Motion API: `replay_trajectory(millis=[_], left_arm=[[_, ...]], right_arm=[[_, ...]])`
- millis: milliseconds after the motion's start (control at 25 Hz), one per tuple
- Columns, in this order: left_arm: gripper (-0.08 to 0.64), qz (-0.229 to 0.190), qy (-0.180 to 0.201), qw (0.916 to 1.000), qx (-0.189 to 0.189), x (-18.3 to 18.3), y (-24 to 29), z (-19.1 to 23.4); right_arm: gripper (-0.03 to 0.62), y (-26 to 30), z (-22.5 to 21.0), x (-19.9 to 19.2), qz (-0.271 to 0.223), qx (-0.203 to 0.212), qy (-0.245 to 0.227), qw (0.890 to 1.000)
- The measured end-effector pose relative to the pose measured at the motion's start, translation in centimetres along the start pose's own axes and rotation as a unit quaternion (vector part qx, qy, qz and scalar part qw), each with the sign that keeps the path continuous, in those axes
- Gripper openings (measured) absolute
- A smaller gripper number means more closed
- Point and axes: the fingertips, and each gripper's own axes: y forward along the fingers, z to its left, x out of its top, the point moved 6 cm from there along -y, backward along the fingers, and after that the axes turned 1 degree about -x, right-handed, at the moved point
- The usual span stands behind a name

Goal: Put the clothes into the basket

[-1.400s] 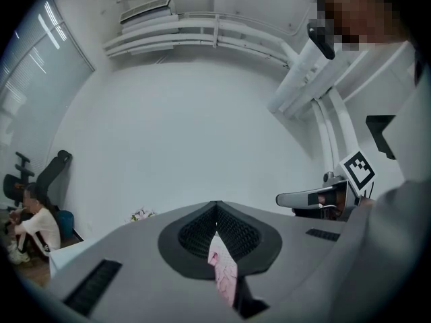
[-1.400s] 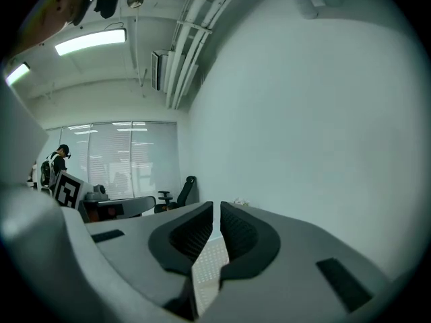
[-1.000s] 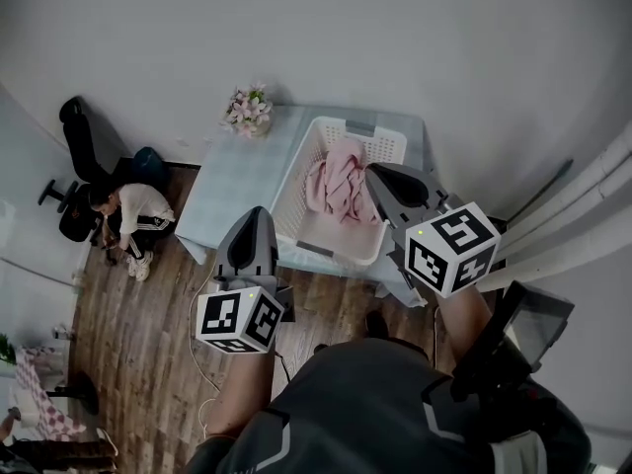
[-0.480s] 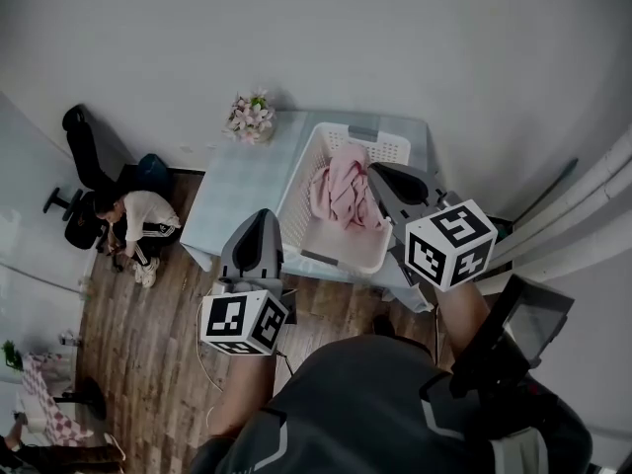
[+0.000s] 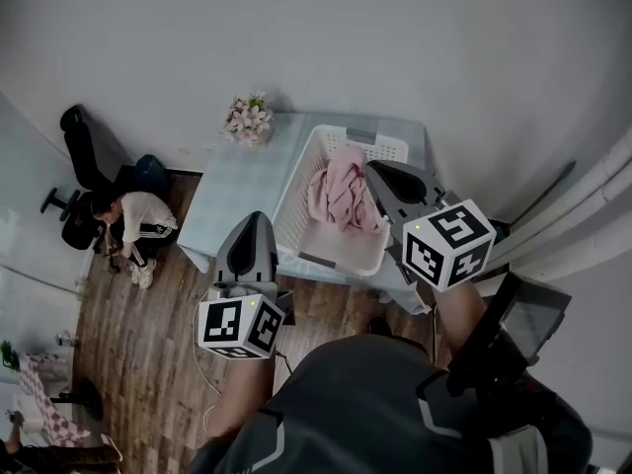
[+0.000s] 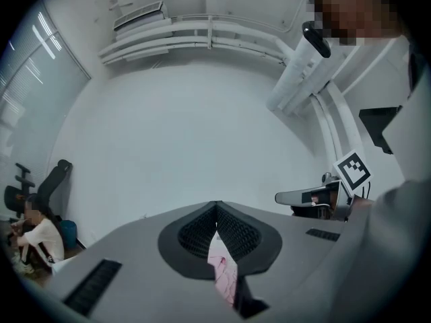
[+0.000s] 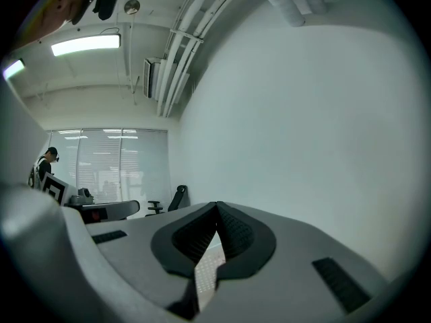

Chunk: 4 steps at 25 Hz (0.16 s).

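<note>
Since the pink clothes (image 5: 341, 194) already lie heaped in the basket (image 5: 292, 215) on the table (image 5: 229, 191), neither gripper carries anything. On the left gripper (image 5: 254, 217) the fingers are pressed together and empty, with the basket just right of them. The right gripper (image 5: 373, 171) is the same, fingers over the basket's near right rim (clothes just left of them). Task looks done; hands idle.

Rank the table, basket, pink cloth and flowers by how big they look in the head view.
1. table
2. basket
3. pink cloth
4. flowers
All stand about equally far away, so nearness doesn't skew this.
</note>
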Motion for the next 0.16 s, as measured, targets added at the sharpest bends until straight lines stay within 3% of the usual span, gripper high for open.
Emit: replay_trajectory(millis=[160], left_arm=[[0.009, 0.006, 0.011, 0.9996, -0.026, -0.10, 0.15, -0.39]], right_arm=[[0.014, 0.14, 0.26, 0.00, 0.000, -0.002, 0.004, 1.000]])
